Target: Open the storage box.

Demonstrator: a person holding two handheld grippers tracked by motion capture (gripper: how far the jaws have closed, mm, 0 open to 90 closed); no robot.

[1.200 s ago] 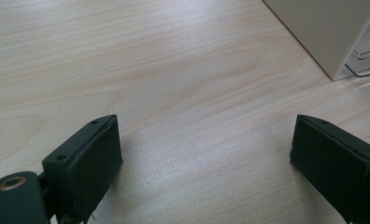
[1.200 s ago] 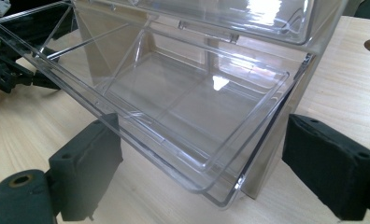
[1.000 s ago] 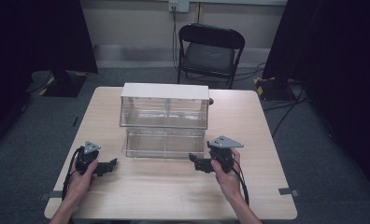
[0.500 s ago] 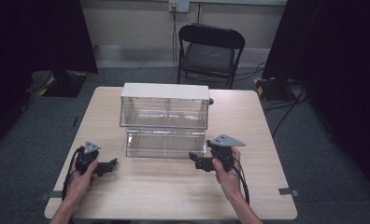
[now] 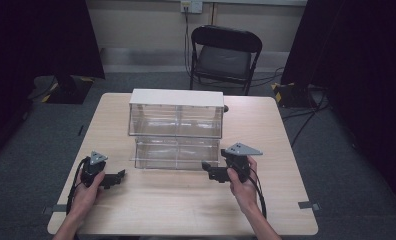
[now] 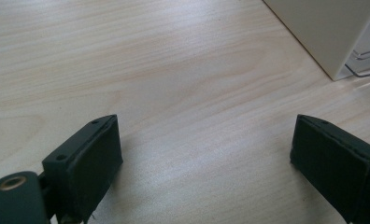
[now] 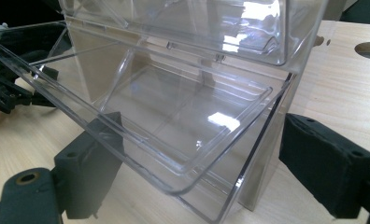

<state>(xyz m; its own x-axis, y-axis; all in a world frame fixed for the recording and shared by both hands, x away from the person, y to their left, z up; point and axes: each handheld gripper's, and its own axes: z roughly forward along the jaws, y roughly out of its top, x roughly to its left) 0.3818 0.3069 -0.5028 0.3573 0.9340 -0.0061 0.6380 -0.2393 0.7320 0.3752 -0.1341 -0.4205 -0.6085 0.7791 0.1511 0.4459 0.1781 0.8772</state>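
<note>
While fingers gape, the drawer (image 5: pixel 177 152) lies lengthwise across the table (image 5: pixel 186 200).

Two hand-held grippers (image 5: pixel 117 176) (image 5: pixel 209 171), one clear bin unit (image 5: pixel 176 127), one chair (image 5: pixel 225 56)

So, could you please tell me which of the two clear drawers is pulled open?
The lower drawer, nearest the right gripper; it juts forward of the cabinet, while the upper drawer sits flush under the white top.

Beyond the light wooden table (image 5: pixel 186 210): a black folding chair (image 5: pixel 225 56), a wall socket (image 5: pixel 191 5), cables (image 5: pixel 306 117) on grey carpet.
</note>
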